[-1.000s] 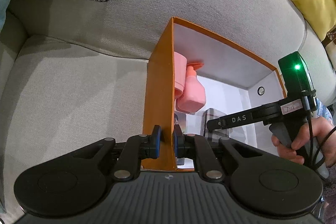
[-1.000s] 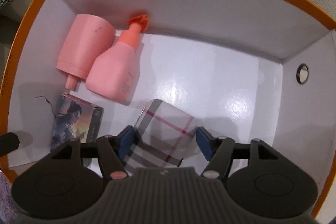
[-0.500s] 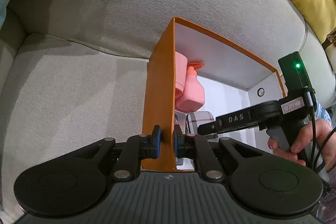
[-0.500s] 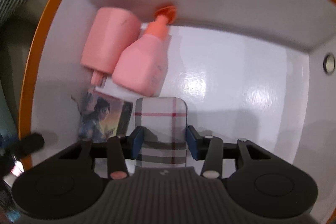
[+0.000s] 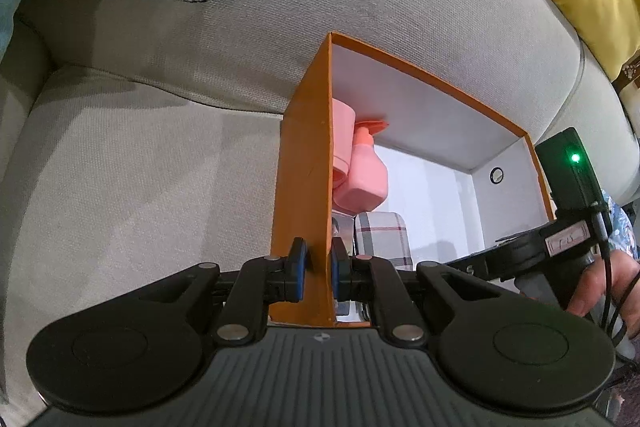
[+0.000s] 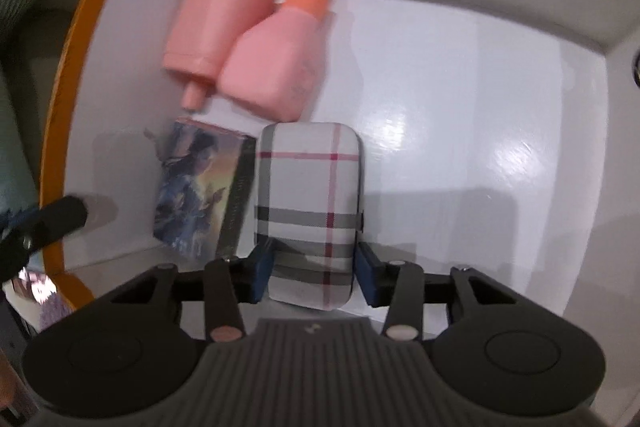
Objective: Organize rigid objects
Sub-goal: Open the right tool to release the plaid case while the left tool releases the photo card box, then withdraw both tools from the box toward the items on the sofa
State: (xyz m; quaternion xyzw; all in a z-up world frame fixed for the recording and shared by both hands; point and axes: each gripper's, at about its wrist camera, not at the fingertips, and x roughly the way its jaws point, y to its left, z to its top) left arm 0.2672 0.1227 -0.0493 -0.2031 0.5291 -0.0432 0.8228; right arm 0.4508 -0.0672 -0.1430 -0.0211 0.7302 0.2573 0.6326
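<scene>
Left wrist view: left gripper [image 5: 316,269] unchanged, jaws pinching the orange box [image 5: 304,187] wall, steadying it.

Right wrist view: right gripper [image 6: 314,273] jaws have just been closing on the plaid case [image 6: 308,203]. It's now squared up beside the card box [image 6: 200,187] on the box floor, below the pink bottles [image 6: 248,43]; placement looks nearly done. Case is rounded, grey w/ red stripes.

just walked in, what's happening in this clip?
A person is sorting items into an orange box on a sofa. The left gripper is clamped on the box's side wall, steadying it. The right gripper holds a plaid case on the box floor; its jaws have just been closing on it. The case lies beside a picture card box, near two pink bottles.
</scene>
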